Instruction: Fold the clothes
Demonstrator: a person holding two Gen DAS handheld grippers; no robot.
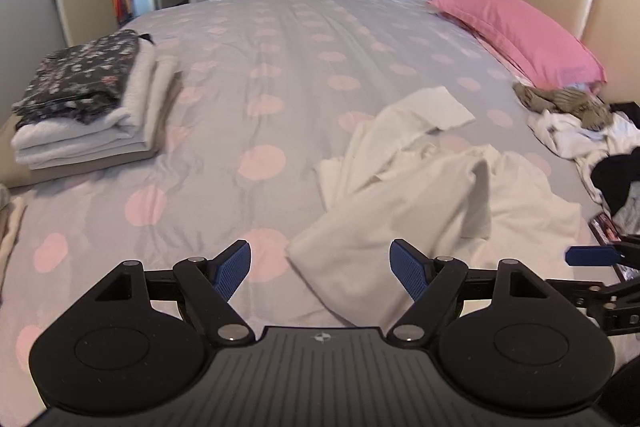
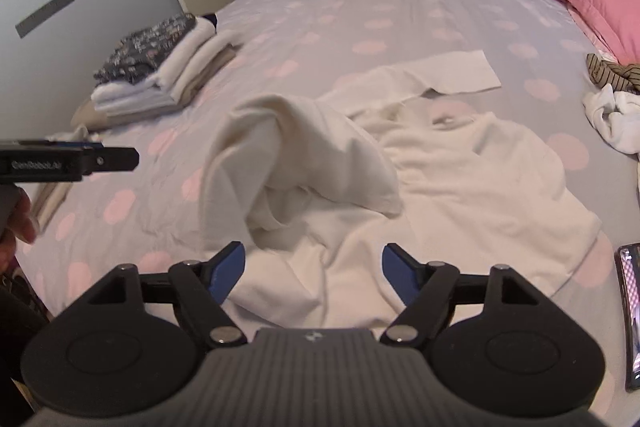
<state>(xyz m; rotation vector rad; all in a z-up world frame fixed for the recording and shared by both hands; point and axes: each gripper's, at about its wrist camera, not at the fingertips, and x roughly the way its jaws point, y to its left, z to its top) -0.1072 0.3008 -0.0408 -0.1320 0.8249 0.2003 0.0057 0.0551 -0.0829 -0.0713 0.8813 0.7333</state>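
Observation:
A crumpled white garment (image 1: pixel 432 187) lies on the bed, one sleeve stretched toward the far side and a fold puffed up near the front; it also shows in the right wrist view (image 2: pixel 360 179). My left gripper (image 1: pixel 320 269) is open and empty, hovering over the garment's near left corner. My right gripper (image 2: pixel 313 273) is open and empty, just above the garment's near edge. The right gripper's blue fingertip (image 1: pixel 588 255) shows at the right edge of the left wrist view. The left gripper's side (image 2: pixel 68 159) shows at the left of the right wrist view.
The bed has a grey cover with pink dots (image 1: pixel 260 99). A stack of folded clothes (image 1: pixel 84 107) sits at the left. A pile of unfolded clothes (image 1: pixel 580 123) lies at the right below a pink pillow (image 1: pixel 516 31). A phone (image 2: pixel 630 315) lies at the right edge.

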